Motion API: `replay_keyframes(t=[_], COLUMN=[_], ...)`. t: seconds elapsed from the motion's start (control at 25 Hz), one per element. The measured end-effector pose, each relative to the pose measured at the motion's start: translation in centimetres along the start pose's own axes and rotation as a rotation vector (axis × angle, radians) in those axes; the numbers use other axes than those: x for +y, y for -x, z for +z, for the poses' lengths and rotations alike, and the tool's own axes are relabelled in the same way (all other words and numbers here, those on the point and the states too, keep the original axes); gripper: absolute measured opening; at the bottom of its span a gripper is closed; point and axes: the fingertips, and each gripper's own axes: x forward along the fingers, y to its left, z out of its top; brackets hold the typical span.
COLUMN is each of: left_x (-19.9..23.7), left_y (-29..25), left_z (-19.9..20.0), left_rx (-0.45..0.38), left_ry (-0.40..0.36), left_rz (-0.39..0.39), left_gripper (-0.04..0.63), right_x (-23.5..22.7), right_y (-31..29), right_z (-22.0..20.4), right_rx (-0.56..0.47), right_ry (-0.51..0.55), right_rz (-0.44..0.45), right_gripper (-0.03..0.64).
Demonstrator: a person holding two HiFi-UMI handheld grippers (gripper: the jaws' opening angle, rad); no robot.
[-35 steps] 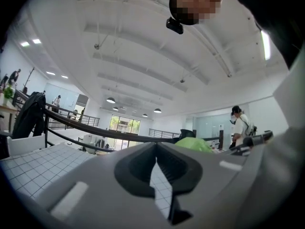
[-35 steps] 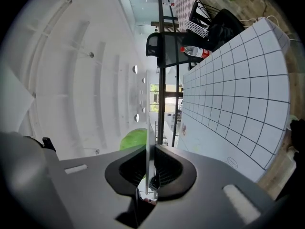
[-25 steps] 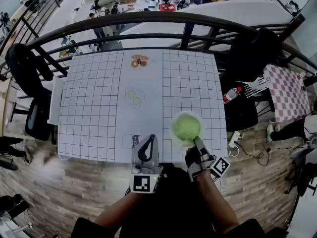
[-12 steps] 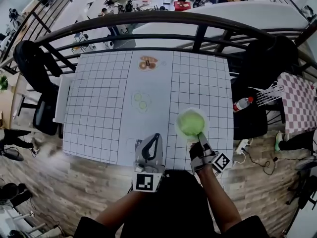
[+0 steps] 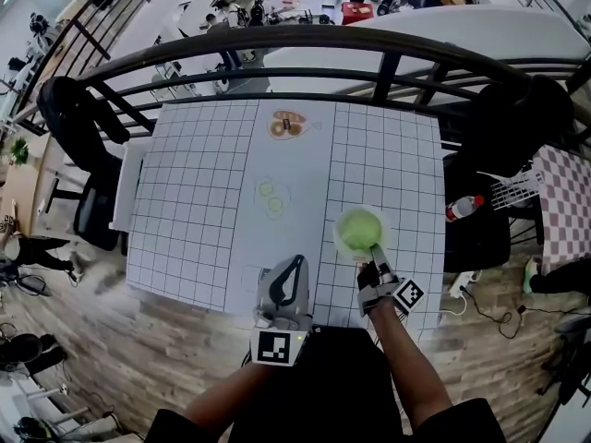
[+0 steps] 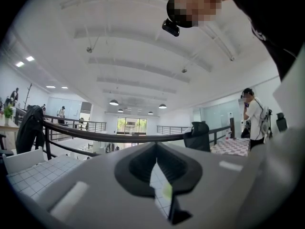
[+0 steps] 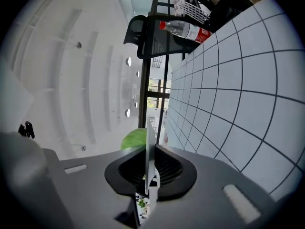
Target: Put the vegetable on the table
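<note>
"What do the jaws of the right gripper (image 7: 149, 152) hold?"

"They are clamped on the thin rim of a round white plate (image 7: 150, 142). That gripper's own view shows the rim edge-on, with a round leafy green vegetable (image 7: 133, 140) just behind it."

"And the head view?"

"Only it shows the vegetable lying on the plate, over the near right part of the white grid-lined table (image 5: 194, 201). Whether the plate touches the table cannot be told."

"The left gripper (image 6: 156, 162)?"

"Its jaws meet at the tips with nothing between them, at the table's near edge."

"Farther out?"

"Two pale green slices (image 5: 272, 197) lie at the table's middle. A red-capped clear plastic bottle (image 7: 185, 31) lies beyond its right side."
</note>
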Motion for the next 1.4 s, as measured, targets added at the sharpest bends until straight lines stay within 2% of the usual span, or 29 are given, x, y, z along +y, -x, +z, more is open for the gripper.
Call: replay_keyframes(t=[0.24,0.56,0.64,0.72,0.88,1.0,1.24,1.4], left_x=[-0.2,0.7,0.9,0.7,0.8,0.7,1.0,0.5], left_y=[-0.5,-0.4,-0.4,-0.4,-0.4,-0.5,-0.9,-1.3], left_z=[-0.2,-1.4,-1.8,-2.0,-2.5,-2.4,-2.8,-2.8], left_rx=[0.013,0.052,0.067,0.075,0.088,0.089,0.101,0.097], left_ry=[-0.043,-0.039,-0.043,-0.067,-0.102,-0.137,-0.107,-0.112], left_rz=[0.008,0.040,0.051,0.049,0.046,0.033,0.040,0.017], left_gripper=[0.008,0.008,0.008,0.008,0.008,0.008,0.008,0.008], right_x=[-4.0,-7.6,-7.8,-8.0,-9.7,-9.4,-10.1,-10.7], right_y=[-2.4,-4.2,-4.8,-5.3,-5.2,-5.9,-5.8,-5.7], right_z=[0.5,-0.3,-0.3,-0.4,-0.9,-1.1,-1.6,-1.5], right_rx=[0.025,0.083,0.079,0.073,0.081,0.063,0.053,0.056], right_ry=[-0.002,-0.024,-0.022,-0.028,-0.027,-0.052,-0.068,-0.090], right_rz=[-0.038,-0.095,-0.078,-0.049,-0.135,-0.101,-0.112,-0.140], right_gripper=[0.032,0.032,0.032,0.032,0.031,0.031,0.032,0.034])
